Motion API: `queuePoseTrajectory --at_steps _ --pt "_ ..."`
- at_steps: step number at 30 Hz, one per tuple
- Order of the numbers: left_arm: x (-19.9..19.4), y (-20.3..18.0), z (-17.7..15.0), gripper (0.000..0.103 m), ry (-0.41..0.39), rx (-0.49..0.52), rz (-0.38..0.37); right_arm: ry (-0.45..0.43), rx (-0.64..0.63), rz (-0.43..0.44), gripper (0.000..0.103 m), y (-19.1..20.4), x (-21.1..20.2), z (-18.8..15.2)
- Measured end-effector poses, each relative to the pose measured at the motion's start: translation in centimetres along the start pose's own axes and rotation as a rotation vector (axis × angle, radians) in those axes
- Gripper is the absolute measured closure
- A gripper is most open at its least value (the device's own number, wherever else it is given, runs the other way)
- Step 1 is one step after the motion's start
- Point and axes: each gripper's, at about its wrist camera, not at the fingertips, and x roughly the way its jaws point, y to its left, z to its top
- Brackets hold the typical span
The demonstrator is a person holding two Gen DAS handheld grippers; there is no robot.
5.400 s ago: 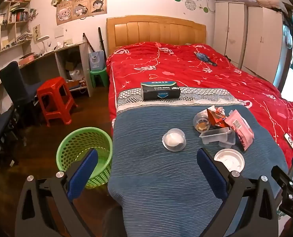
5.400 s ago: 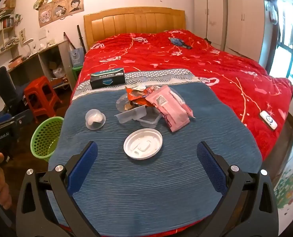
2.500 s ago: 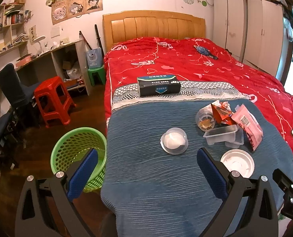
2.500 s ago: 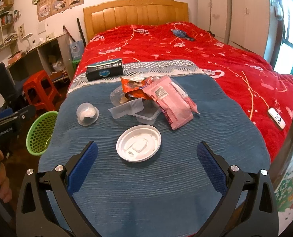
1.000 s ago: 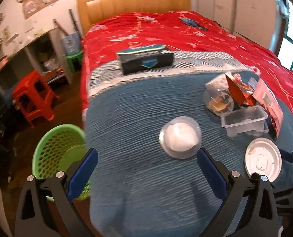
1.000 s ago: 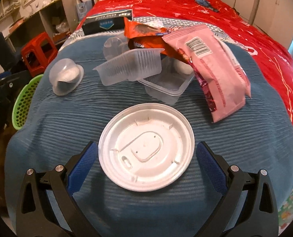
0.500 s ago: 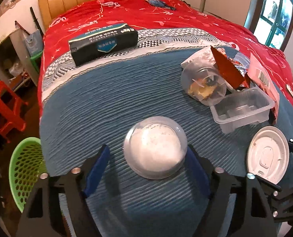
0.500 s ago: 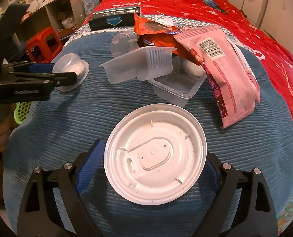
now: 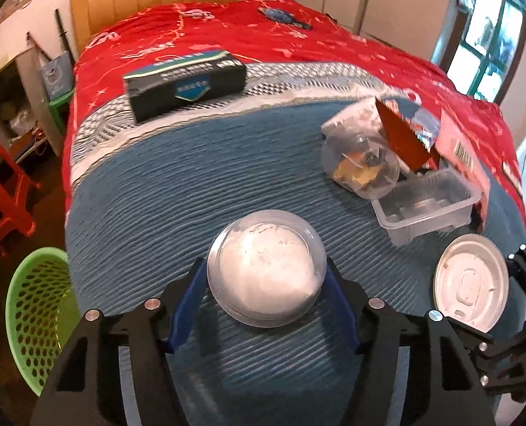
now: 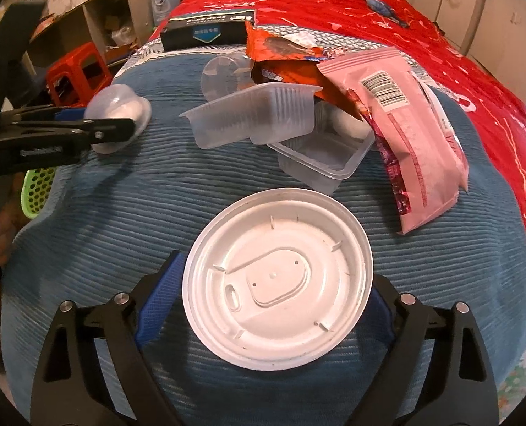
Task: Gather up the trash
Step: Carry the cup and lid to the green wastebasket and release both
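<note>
Nearest the foot edge of the bed, the white lid (image 10: 279, 280) is flanked by the right gripper (image 10: 270, 305). Its fingers are set wide, one pad at each side of the rim, and it cannot be told if they press yet.

At the left side of the blue blanket (image 9: 177, 191), the clear dome cup (image 9: 266, 271) is framed by the left gripper (image 9: 264, 305). The jaws are closing, with the cup between them — a firm hold is not yet seen. Each tool seems to be set on one piece so both can be lifted at once.

Further in, more trash is piled together: clear trays (image 10: 256, 117) and a pink wrapper (image 10: 405, 120).

The green basket (image 9: 36, 316) stands on the floor by the left edge — probably kept close for dropping. Beyond lies a dark box (image 9: 185, 83) on the red cover (image 9: 245, 35).
</note>
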Motion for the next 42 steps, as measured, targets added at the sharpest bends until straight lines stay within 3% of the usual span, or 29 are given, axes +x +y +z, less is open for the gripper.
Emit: queuePoseTrajectory --at_steps 6,10,16,19,26,29,33,42 --pt "-4.9 3.7 -1.5 0.041 -0.077 -0.077 0.034 -0.01 0.016 0.069 0.015 1.1 -2.0 0.0" --pt "-7.7 8.6 -3.4 0.041 -0.105 -0.149 0.129 -0.034 -0.014 0.121 0.015 3.5 -3.7 0.7" --pt "-6.6 16.9 -7.0 0.041 -0.001 -0.253 0.289 -0.051 -0.078 0.21 0.015 8.7 -4.1 3.5" --pt "-4.6 20.5 -8.8 0.04 0.072 -0.299 0.319 -0.045 -0.12 0.244 0.015 11.8 -3.5 4.9" --pt "-0.5 25.2 -11.4 0.039 0.172 -0.371 0.317 -0.022 -0.176 0.299 0.015 17.7 -1.1 8.1" --pt "0.2 26.4 -12.3 0.032 0.183 -0.403 0.311 -0.015 -0.193 0.308 0.015 19.6 -0.1 9.2" --pt "-0.2 27.4 -13.3 0.025 0.167 -0.437 0.305 -0.008 -0.212 0.324 0.015 21.6 0.7 10.1" --pt "-4.6 29.3 -15.9 0.025 0.091 -0.514 0.336 0.012 -0.264 0.364 0.015 26.5 3.6 12.2"
